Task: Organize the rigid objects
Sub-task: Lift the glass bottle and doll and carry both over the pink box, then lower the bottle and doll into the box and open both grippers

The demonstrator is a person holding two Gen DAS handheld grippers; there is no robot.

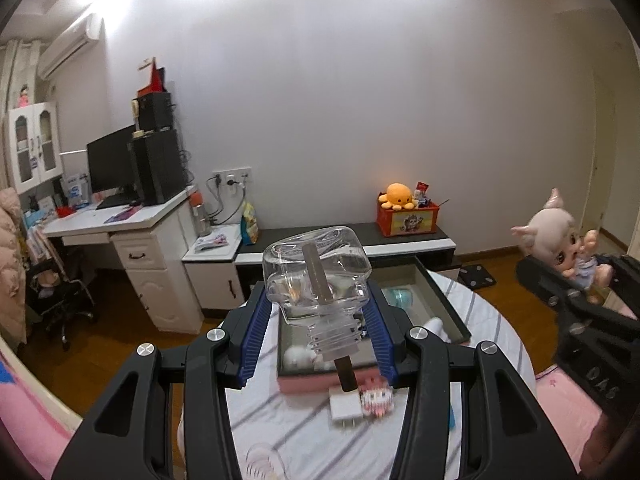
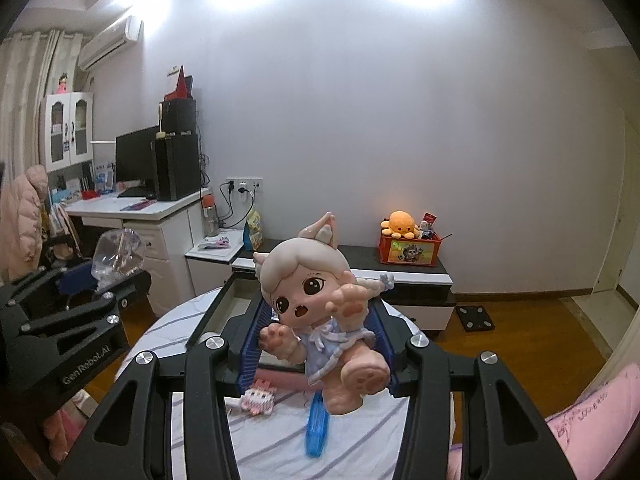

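Open box [image 1: 440, 300] mostly hidden behind glass bottle [image 1: 316, 276] in left wrist view; white lumps inside too blurred to ID. Pink block toy [image 1: 374, 398] smeared by blur. Bottom edge cuts off clear rounded thing [image 1: 264, 462].

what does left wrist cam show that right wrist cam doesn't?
Left wrist only: the brown stick inside the clear glass bottle clamped in the left gripper, a white plug block, and white round pieces inside the open pink-sided box.

Right wrist only: the flat blue plastic strip on the cloth, under the pale cat-eared doll figurine clamped in the right gripper.

Both: bottle, figurine, box, the pink-and-white brick figure, the striped round table, the orange octopus plush.
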